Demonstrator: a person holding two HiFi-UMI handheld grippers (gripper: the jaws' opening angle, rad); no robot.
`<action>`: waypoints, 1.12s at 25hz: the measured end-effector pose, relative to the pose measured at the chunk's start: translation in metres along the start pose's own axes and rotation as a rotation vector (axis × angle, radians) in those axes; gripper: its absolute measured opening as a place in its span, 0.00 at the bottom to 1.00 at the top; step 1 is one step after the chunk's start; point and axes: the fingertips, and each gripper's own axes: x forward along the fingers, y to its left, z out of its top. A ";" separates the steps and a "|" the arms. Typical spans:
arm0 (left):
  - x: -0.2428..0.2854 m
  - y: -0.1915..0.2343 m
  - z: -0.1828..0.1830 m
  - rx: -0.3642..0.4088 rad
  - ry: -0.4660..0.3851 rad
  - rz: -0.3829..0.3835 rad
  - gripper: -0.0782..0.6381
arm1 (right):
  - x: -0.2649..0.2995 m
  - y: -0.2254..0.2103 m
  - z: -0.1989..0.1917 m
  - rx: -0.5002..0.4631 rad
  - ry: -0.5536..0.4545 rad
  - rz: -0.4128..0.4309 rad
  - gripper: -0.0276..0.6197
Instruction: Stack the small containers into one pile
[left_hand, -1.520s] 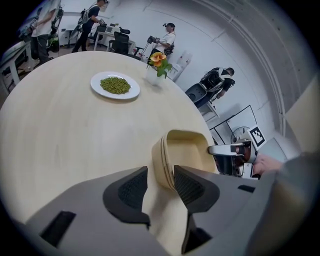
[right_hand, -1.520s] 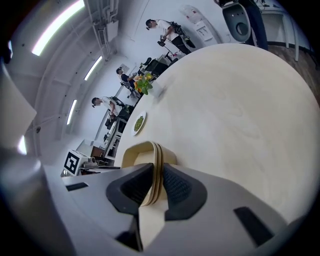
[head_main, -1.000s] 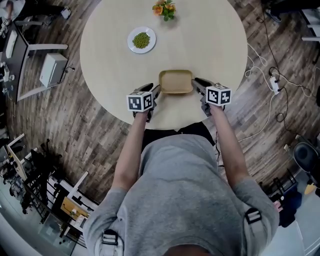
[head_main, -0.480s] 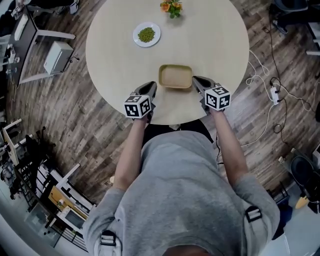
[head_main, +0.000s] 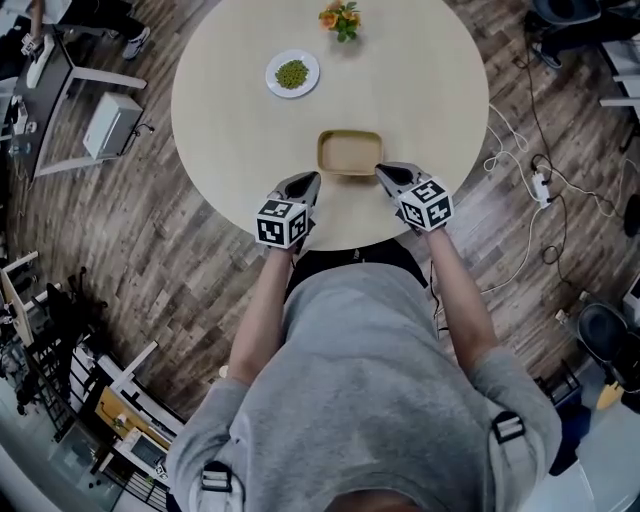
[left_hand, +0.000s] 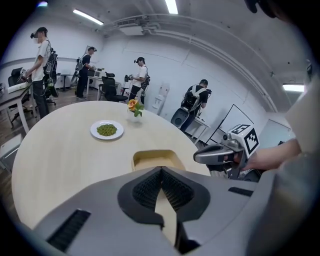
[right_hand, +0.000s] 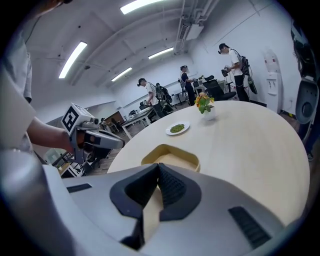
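Note:
A tan rectangular container (head_main: 350, 152) sits on the round table (head_main: 230, 130) near its front edge, also seen as the container (left_hand: 154, 159) and the container (right_hand: 172, 157) ahead of each gripper. My left gripper (head_main: 308, 182) hovers just off the container's left front corner, its jaws finishing closing, pads together with nothing between them. My right gripper (head_main: 382, 172) is by the right front corner, shut and empty. Neither touches the container. The left gripper view shows my left gripper (left_hand: 161, 170) shut and the right gripper (left_hand: 218, 154). The right gripper view shows my right gripper (right_hand: 159, 166) shut and the left gripper (right_hand: 102, 140).
A white plate of green peas (head_main: 292, 74) lies further back on the left, and a small vase of orange flowers (head_main: 341, 18) stands at the far edge. Cables (head_main: 540, 180) trail on the wooden floor at right. People stand at desks in the background (left_hand: 140, 75).
Both grippers flanked the container with jaws open a second ago; they have since drawn back toward the table's near edge and their jaws have closed. The container stays put.

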 end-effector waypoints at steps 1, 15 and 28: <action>-0.001 -0.001 0.000 0.011 0.001 -0.010 0.13 | -0.001 0.004 0.000 -0.003 -0.002 -0.008 0.05; -0.010 -0.001 -0.005 0.133 0.021 -0.138 0.13 | -0.013 0.030 -0.004 0.001 -0.029 -0.140 0.05; -0.023 0.006 -0.004 0.178 0.015 -0.153 0.13 | -0.014 0.042 -0.004 0.005 -0.060 -0.184 0.05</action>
